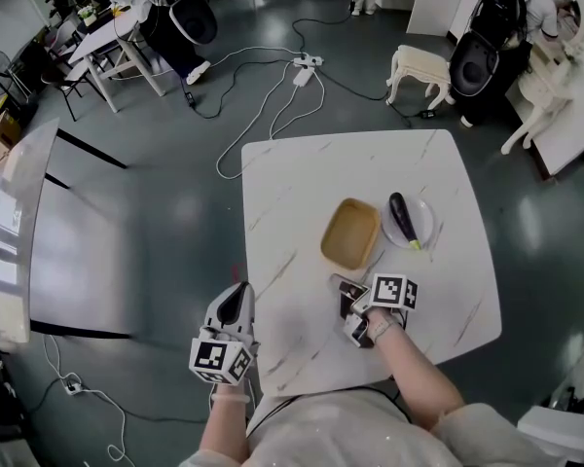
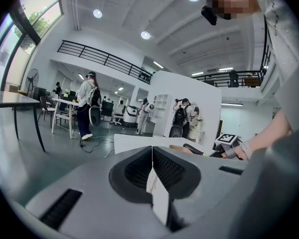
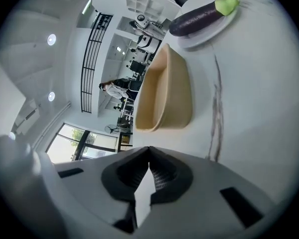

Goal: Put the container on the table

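Right gripper (image 1: 341, 283), jaws shut and empty, rests just short of the container (image 1: 350, 233), which already sits on the table (image 1: 292, 183) beside a plate (image 1: 426, 226) bearing an eggplant (image 1: 402, 218). A careless push forward could shove the container into the plate. Only the head view shows the left gripper (image 1: 237, 292), also shut, at the table's edge.

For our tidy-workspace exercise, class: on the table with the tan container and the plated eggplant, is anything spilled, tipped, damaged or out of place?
Nothing stands out. The tan container sits upright and empty on the white table, beside the plate that holds the eggplant. No spill or damage shows.
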{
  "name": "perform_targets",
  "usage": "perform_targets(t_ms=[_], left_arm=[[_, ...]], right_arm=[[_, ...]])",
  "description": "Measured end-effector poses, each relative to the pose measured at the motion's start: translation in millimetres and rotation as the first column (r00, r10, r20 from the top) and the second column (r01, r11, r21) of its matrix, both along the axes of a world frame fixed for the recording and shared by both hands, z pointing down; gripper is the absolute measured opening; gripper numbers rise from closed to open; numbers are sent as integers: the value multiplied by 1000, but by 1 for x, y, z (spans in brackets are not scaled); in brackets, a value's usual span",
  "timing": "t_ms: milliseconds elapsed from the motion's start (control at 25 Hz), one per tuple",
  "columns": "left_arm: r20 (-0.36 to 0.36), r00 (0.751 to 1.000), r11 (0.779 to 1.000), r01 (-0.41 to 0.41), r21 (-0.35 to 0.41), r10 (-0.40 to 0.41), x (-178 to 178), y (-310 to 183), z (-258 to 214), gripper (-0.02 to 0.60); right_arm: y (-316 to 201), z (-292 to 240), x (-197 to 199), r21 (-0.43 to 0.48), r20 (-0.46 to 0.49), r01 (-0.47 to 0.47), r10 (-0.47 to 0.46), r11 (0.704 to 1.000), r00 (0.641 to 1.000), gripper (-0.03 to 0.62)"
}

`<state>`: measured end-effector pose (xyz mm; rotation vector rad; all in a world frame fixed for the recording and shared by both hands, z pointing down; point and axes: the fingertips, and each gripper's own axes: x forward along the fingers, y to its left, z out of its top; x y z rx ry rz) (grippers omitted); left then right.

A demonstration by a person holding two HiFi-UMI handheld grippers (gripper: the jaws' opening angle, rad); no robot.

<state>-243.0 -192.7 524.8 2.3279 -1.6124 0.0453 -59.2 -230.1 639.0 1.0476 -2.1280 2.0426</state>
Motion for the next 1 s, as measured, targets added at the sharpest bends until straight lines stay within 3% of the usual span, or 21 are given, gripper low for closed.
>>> perform_targets(t_ms=[240, 560, 800, 1000], left_arm=[[-5, 1000, 1000, -4, -3, 4, 0, 1, 1, 6], [-8, 1000, 1000, -25, 7, 25, 7, -6, -4, 6], [2, 999, 999, -44, 23, 44, 16, -13, -11, 6], [19, 998, 997, -55, 49, 54, 24, -19, -18, 6]], right_arm=[[4, -3, 2, 26, -16, 10, -9, 1000, 1000, 6], [4, -31, 12, 218, -113, 114, -91, 969, 989, 6], [1, -51, 34, 376, -307, 232, -116, 897, 945, 6], [-5, -72, 55, 502, -441, 291, -48, 814, 896, 6]])
